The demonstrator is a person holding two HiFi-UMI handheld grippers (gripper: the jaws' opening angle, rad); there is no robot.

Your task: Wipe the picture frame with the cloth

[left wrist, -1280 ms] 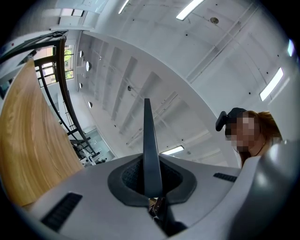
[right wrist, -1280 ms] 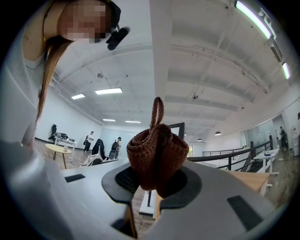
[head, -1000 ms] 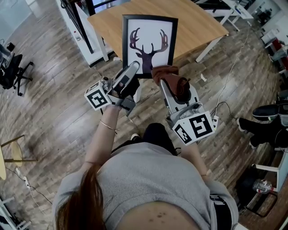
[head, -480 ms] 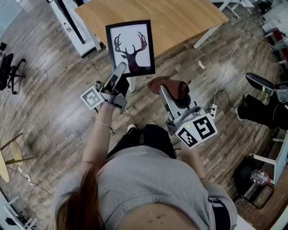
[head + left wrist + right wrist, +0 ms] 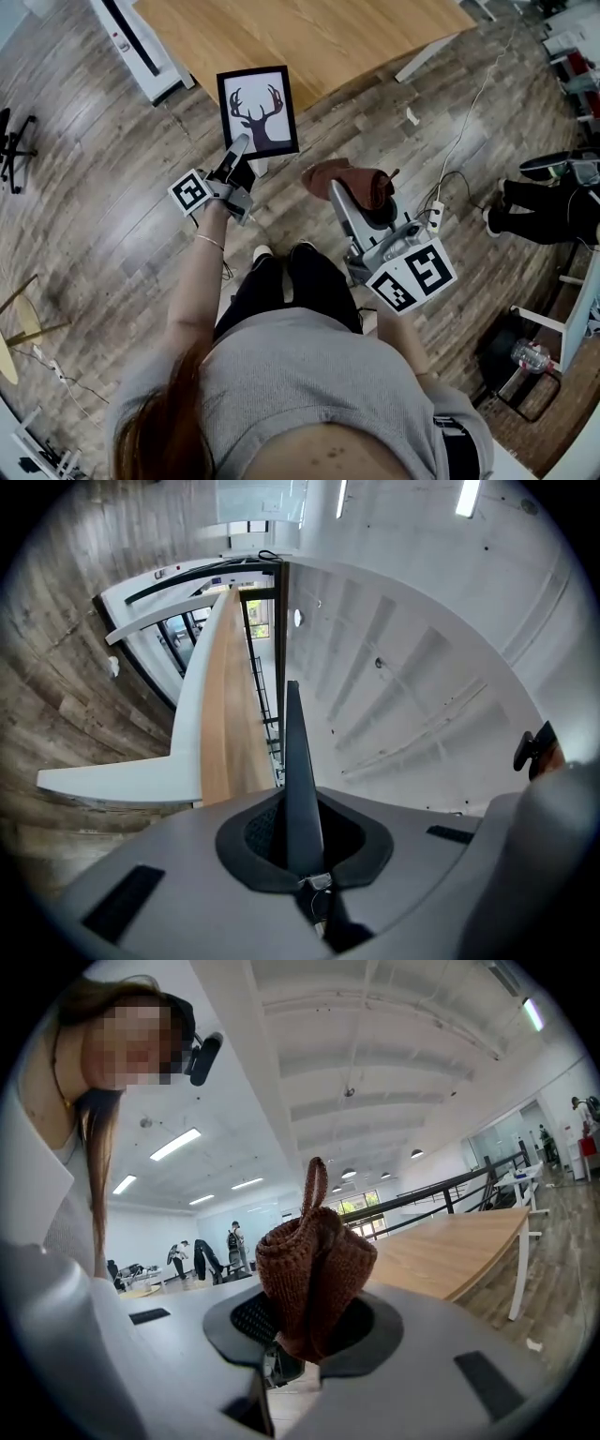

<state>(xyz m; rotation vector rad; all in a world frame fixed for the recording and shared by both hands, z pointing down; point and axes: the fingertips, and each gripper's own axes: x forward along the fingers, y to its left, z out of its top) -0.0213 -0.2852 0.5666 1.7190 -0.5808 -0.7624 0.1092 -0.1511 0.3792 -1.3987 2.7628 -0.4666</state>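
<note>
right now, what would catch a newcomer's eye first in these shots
The black picture frame with its deer silhouette stands out, held over the plank floor near the wooden table and clamped at its lower edge by the left gripper. Next comes the bunched brown cloth pinched in the right gripper, to the frame's right and apart from it.

A light wooden table [image 5: 309,37] stands on the plank floor [image 5: 94,216], a black office chair [image 5: 13,155] well apart.
</note>
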